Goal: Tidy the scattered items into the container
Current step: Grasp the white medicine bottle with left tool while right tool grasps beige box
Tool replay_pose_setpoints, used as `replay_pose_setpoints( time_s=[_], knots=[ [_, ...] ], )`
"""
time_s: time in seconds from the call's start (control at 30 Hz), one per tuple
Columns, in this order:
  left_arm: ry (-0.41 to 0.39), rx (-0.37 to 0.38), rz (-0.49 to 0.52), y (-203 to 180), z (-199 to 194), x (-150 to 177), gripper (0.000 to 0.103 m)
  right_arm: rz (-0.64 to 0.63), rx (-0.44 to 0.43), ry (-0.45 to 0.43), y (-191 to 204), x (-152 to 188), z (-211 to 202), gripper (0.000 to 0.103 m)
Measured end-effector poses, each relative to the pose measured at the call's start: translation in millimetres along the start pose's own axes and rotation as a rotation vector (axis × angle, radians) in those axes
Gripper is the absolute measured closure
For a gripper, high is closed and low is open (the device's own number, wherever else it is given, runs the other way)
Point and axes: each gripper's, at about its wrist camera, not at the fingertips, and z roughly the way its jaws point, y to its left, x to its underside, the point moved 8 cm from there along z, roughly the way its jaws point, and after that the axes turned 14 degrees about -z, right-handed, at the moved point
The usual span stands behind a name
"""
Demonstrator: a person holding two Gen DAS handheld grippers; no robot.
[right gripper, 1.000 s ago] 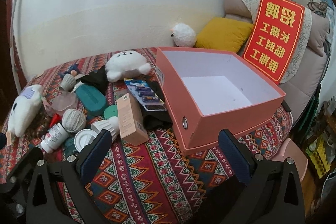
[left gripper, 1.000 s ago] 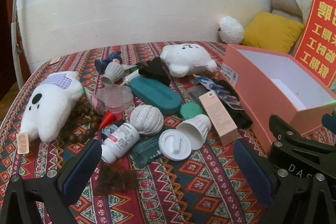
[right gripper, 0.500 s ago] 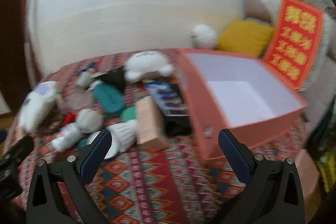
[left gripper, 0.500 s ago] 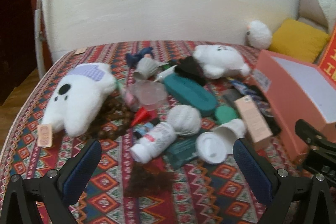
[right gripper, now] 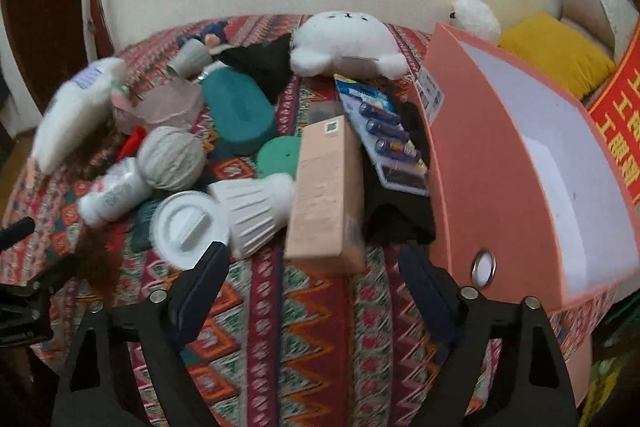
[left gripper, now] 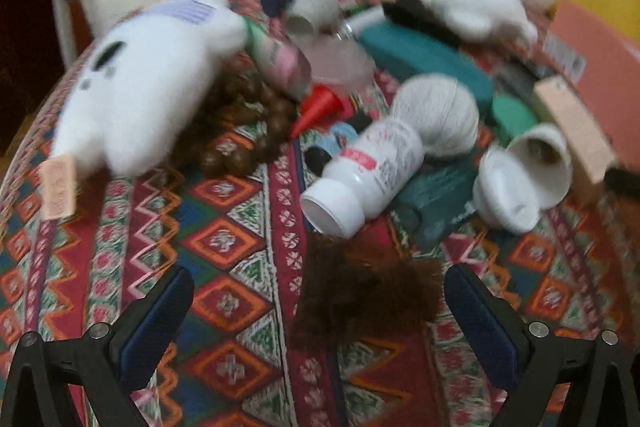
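As both hover low, left tool (left gripper: 318, 301) agape, right tool (right gripper: 314, 281) agape

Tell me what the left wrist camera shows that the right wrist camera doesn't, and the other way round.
Only the left wrist view shows the brown beads clearly and the pink tube. Only the right wrist view shows the inside of the pink box, the battery pack and the red sign. Both show the white bottle, the ball of yarn, the teal case and the patterned cloth.
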Motion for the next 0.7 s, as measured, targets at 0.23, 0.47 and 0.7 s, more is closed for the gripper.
replay_pose_setpoints(
  time_s=[0.23, 0.47, 0.7],
  knots=[
    [0.042, 0.022, 0.196, -20.3, 40.0, -26.1, 0.002, -0.040, 0.054, 0.072, -13.7, -5.6, 31.4, 0.035],
    [0.085, 0.060, 0.275, -39.3, 68.8, -28.3, 0.041, -0.084, 0.084, 0.055, -4.1, -19.8, 54.6, 0.038],
    [-0.026, 0.080, 0.273, -54.4, 42.9, -38.4, 0.056, -0.051, 0.014, -0.074, -4.4, -28.5, 37.8, 0.103]
  ],
)
